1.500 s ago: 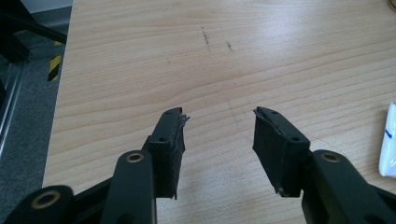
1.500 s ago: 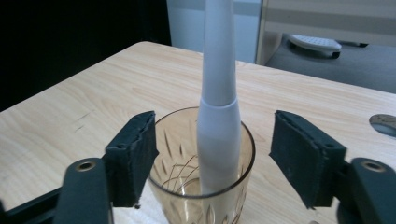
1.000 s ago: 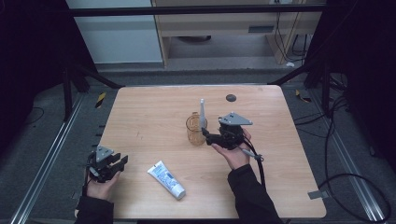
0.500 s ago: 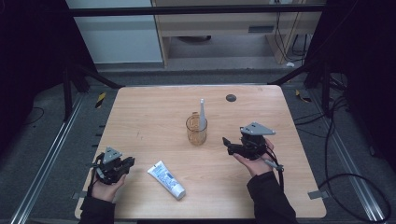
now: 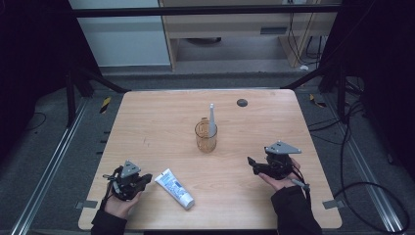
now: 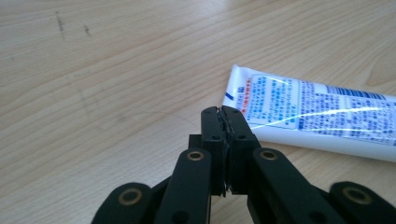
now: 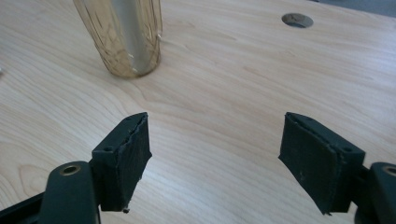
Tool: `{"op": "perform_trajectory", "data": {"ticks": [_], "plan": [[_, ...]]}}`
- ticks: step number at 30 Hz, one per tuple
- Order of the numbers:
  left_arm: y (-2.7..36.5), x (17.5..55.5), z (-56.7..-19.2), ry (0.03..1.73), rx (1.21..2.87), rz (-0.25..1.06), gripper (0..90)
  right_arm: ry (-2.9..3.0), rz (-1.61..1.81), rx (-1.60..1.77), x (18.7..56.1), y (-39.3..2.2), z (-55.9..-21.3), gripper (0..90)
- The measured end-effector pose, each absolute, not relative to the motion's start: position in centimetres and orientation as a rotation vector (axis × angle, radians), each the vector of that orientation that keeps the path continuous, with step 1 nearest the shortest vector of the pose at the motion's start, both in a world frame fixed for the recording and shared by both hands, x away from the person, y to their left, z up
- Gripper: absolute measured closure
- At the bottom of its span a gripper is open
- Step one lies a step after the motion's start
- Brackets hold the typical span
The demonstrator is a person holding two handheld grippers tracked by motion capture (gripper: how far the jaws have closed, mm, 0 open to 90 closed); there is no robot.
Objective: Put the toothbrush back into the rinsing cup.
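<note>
1. L gripper (image 5: pixel 145 180) near-left on table (image 5: pixel 156 127); fingers (image 6: pixel 212 126) just closed, pressed together, nothing between.
2. Tube (image 5: pixel 174 188) just right of it; cap end cut off in left gripper view.
3. R gripper (image 5: pixel 251 163) fingers spread; glass (image 5: pixel 206 136) top cut off in right gripper view.

The table (image 5: pixel 161 127) was pale wood with fine grain. The tube (image 6: pixel 322 116) was white, printed with blue panels and small blue text. The glass (image 7: pixel 122 35) was amber-tinted and clear, with a faint crisscross pattern. Both grippers (image 5: pixel 131 182) (image 5: pixel 254 164) were black with grey plates.
</note>
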State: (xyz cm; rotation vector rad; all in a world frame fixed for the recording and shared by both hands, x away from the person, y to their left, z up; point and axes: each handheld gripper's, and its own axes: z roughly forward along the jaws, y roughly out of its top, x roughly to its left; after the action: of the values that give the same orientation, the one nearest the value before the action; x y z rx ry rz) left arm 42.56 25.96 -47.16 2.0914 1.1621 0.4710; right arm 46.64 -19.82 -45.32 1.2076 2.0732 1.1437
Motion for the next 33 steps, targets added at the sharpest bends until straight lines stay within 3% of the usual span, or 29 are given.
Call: {"op": "perform_trajectory", "data": {"ticks": [13, 33], "plan": [[23.8, 42.3, -48.3, 1.135, 2.177, 0.418, 88.5, 2.052, 1.112, 1.254, 45.5, -21.8, -46.5, 22.7], [21.2, 44.9, -48.6, 1.118, 2.158, 0.429, 89.2, 2.067, 1.083, 1.258, 45.5, -22.1, -47.2, 21.7]]}}
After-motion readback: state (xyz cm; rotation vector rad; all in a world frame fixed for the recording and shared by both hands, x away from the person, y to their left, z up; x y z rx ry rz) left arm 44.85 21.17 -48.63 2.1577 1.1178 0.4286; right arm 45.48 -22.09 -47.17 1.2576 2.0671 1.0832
